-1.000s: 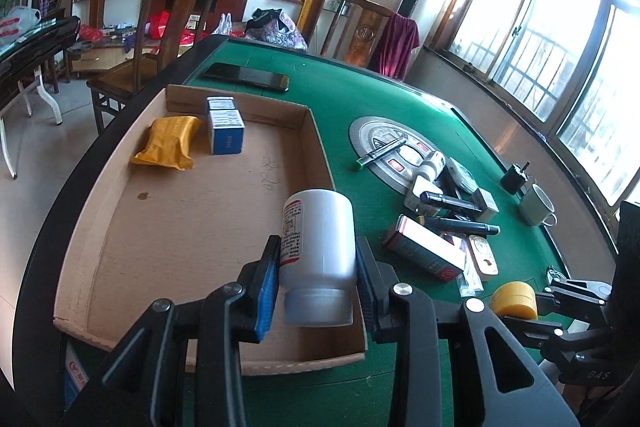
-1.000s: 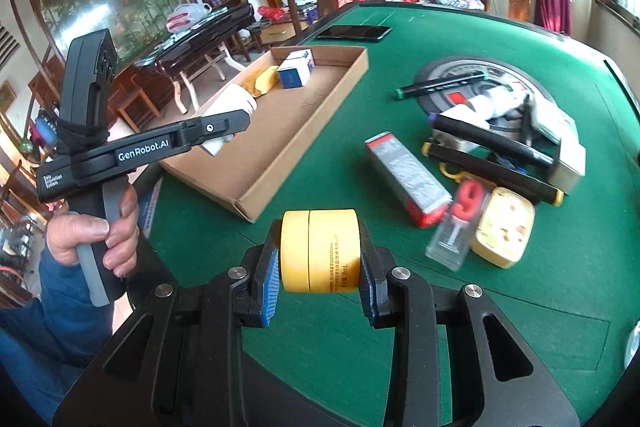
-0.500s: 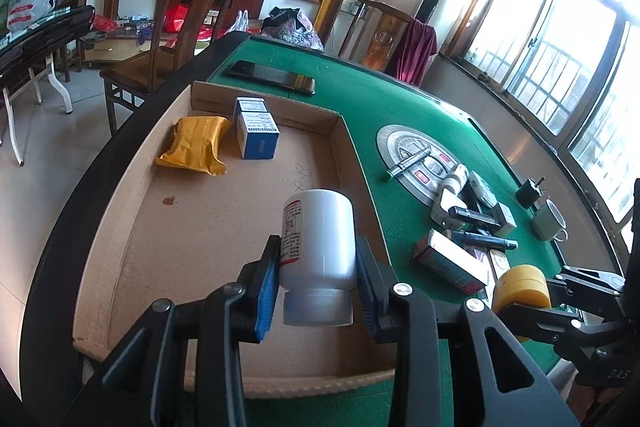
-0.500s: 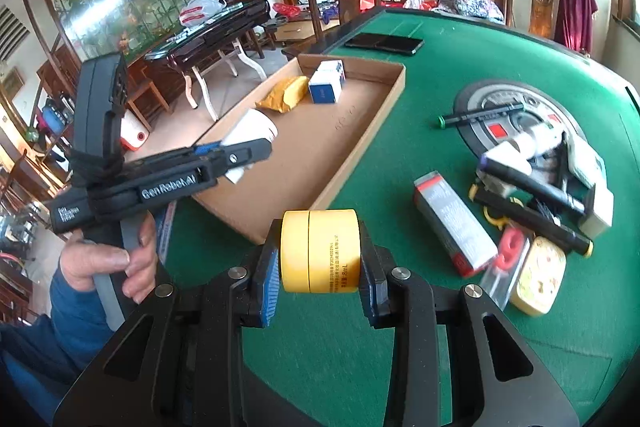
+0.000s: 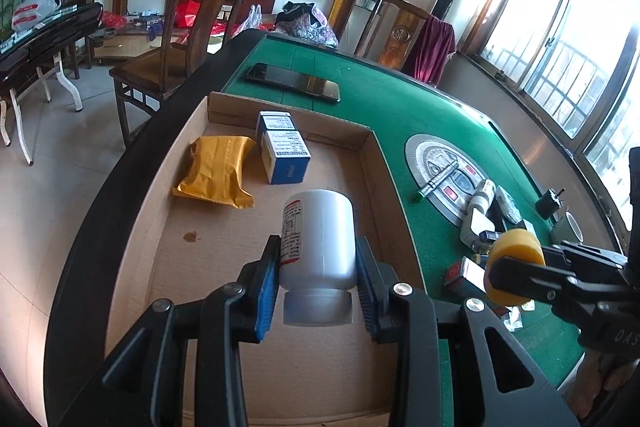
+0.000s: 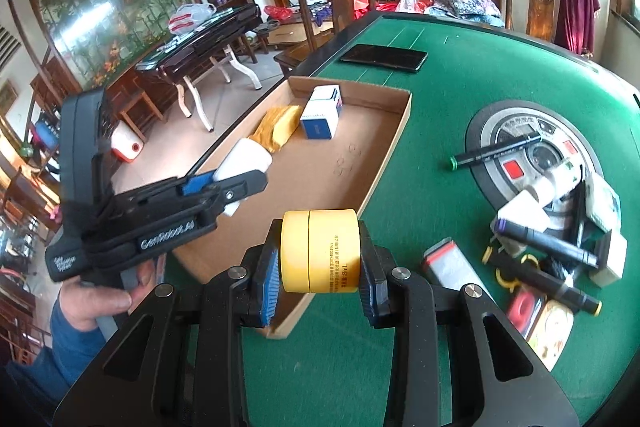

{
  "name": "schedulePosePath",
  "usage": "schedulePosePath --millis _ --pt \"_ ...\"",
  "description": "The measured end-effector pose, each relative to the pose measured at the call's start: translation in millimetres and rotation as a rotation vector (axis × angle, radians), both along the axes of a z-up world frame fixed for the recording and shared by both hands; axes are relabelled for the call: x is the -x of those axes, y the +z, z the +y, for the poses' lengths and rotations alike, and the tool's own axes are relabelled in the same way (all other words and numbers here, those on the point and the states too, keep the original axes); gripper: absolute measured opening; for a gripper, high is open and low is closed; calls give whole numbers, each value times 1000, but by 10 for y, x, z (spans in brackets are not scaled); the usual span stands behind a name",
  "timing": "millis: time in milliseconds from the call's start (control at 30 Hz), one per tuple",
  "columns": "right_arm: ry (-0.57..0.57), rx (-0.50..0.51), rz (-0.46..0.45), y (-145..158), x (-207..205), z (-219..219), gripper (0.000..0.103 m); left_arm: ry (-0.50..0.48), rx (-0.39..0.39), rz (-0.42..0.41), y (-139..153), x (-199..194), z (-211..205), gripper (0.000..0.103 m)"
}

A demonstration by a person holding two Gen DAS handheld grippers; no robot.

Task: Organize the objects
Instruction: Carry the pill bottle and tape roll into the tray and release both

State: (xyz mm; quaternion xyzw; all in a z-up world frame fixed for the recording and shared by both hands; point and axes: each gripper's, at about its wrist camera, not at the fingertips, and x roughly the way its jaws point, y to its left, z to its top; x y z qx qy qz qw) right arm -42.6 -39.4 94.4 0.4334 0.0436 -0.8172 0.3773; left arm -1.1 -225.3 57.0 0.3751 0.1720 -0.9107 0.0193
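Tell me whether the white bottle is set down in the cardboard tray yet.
Not yet. The white bottle is clamped, cap toward the camera, in the left gripper, held above the cardboard tray floor.

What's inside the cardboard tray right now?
In the cardboard tray: a yellow packet and a blue-and-white box at the far end. The white bottle in the left gripper hides part of the tray floor below it.

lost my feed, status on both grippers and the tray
Left gripper shut on white bottle over tray. Right gripper shut on yellow jar, near tray edge. Nothing blocking.
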Motion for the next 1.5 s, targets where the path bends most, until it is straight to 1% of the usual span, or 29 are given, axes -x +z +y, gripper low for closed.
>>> schedulePosePath --millis 267,433,633,733,767,833,933,1100,1267,1500 --pt "-34 -6 -29 1 404 -241 32 17 12 -43 -22 167 -166 35" --pt "-54 6 -88 -88 744 -480 32 15 12 -88 -102 350 -223 35" --pt "-83 -49 -113 -250 1048 -823 32 19 20 -162 -266 584 -280 35" --pt "-103 -66 -134 -336 1215 -945 32 15 17 -182 -305 666 -304 35" --pt "-110 -86 -135 -373 1279 -994 32 20 13 -187 -317 701 -323 35" --pt "-127 -113 -147 -448 1379 -1067 32 26 7 -191 -321 736 -348 35" --pt "-147 -117 -176 -546 1490 -1103 32 34 -5 -190 -320 777 -383 35" --pt "-160 -138 -189 -655 1580 -1205 32 53 -12 -189 -345 829 -432 35" --pt "-162 -125 -199 -715 1619 -1293 32 55 -28 -192 -397 846 -457 35" --pt "-161 -97 -199 -737 1643 -1350 33 56 -43 -179 -393 853 -486 35"
